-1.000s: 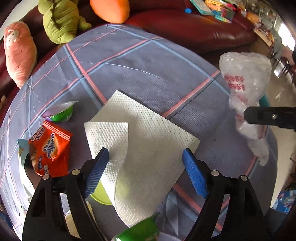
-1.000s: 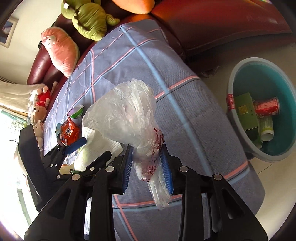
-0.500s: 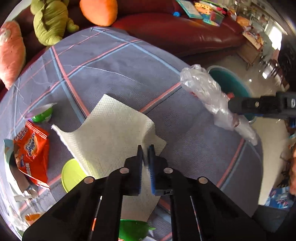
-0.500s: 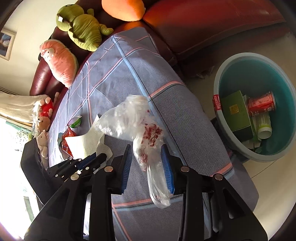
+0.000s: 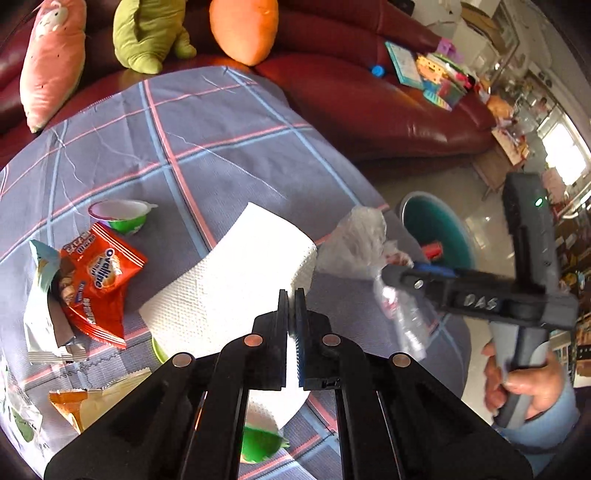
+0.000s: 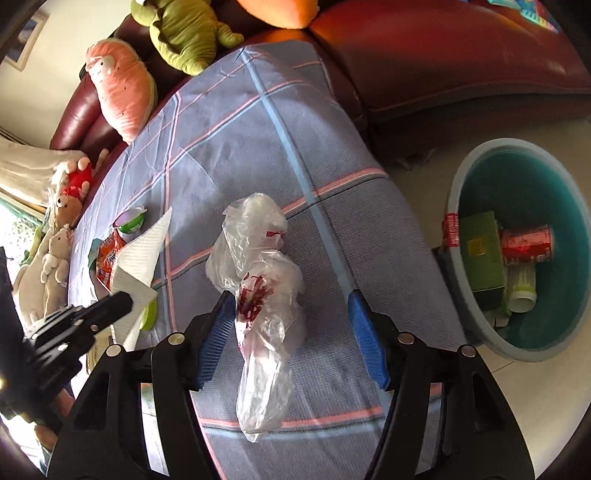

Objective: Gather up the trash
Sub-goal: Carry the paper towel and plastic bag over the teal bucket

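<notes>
Left wrist: tool [image 5: 291,314] steeply downward

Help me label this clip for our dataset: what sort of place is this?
Most likely a home living room: a dark red leather sofa with plush toys behind a cloth-covered table, and a teal basin on the tiled floor holding trash.

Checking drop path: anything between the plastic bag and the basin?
Right wrist view: only bare tablecloth, then table edge, between plastic bag and basin.
</notes>
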Tool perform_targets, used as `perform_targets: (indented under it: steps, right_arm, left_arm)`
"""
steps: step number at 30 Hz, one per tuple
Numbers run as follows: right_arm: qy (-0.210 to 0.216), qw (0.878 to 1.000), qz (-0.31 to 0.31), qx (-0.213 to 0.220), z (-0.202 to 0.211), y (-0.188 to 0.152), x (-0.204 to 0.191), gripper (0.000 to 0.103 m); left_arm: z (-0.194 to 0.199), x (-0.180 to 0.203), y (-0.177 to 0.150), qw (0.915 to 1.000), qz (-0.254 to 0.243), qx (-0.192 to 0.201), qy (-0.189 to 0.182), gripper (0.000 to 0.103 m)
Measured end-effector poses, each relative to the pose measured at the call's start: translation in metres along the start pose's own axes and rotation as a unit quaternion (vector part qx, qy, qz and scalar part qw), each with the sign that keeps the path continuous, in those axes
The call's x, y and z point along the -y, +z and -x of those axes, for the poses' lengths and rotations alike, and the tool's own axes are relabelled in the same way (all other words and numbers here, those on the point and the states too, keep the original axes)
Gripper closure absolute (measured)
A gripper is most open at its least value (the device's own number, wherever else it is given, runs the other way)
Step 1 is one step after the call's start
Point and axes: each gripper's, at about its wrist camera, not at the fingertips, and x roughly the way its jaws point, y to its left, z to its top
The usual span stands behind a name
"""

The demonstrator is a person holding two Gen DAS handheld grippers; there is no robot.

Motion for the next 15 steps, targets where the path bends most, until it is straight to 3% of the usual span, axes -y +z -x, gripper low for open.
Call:
perform_targets:
  steps: [4,6,15]
  right_arm:
    - [-0.013,0.999,0.028,0.013,-0.002,-0.002,-0.010,0.041]
    - [-0.016,0.999,0.042,0.012,-0.002,-0.004,-0.012,0.074]
    - [0.010,0.997,-0.010,0.070,0.051,-0.001,0.026,0.075]
  left_arm:
    - [0.010,-0.005,0.008,0.9997,0.017,0.007,-0.014,0.099]
    - [0.015,-0.004,0.011,0.9995,0.021,0.011,-0.019,0.099]
    - [0.023,0.033,0.024,0.9990,-0.012,0.020,-0.037,0.099]
